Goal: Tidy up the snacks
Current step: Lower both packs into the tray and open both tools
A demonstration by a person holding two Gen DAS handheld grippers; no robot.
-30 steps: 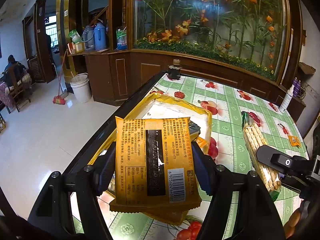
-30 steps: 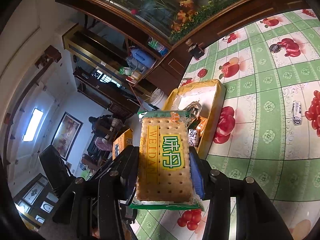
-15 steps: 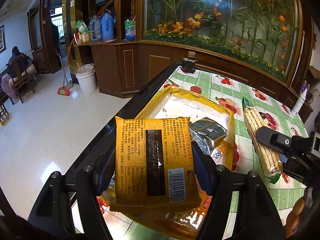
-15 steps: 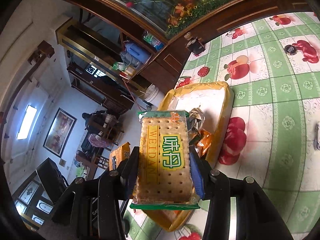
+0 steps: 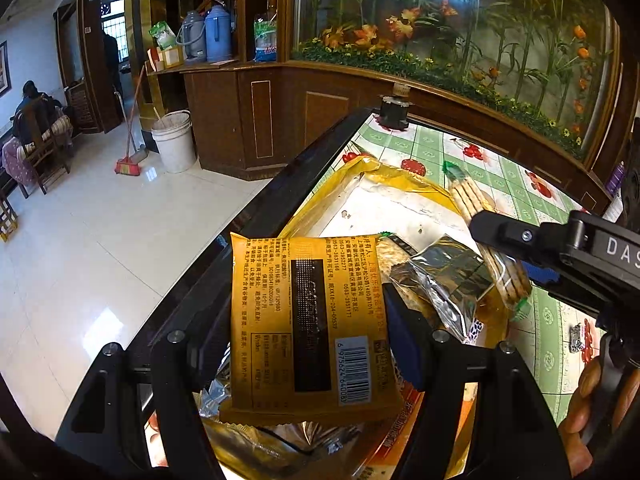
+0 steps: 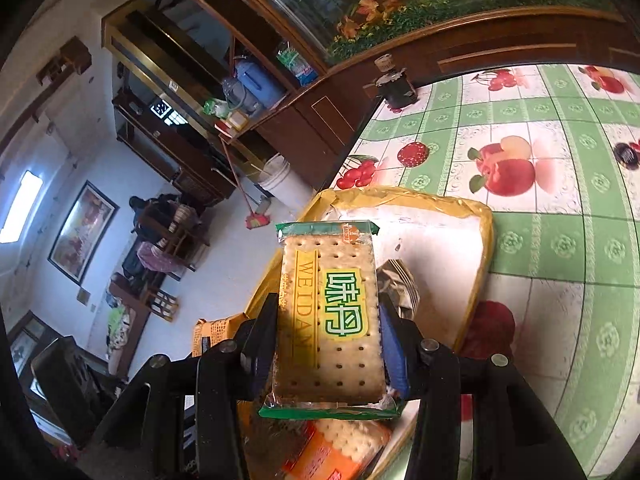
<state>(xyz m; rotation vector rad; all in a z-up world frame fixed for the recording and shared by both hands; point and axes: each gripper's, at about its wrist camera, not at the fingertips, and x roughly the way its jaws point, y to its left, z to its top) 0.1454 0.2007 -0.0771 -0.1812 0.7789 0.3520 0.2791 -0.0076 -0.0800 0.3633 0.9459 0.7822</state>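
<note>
Left gripper (image 5: 308,328) clamps a yellow snack packet (image 5: 308,320) by its sides, barcode face up, above the near end of the yellow tray (image 5: 400,182). Right gripper (image 6: 328,344) pinches a green-edged cracker pack (image 6: 330,316) over the same tray (image 6: 486,236). Below lie a silver packet (image 5: 444,280) and an orange cracker pack (image 6: 336,448); beyond spreads the fruit-print tablecloth (image 6: 560,184).

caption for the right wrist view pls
Right gripper holds a cracker packet above the yellow-rimmed tray.
</note>
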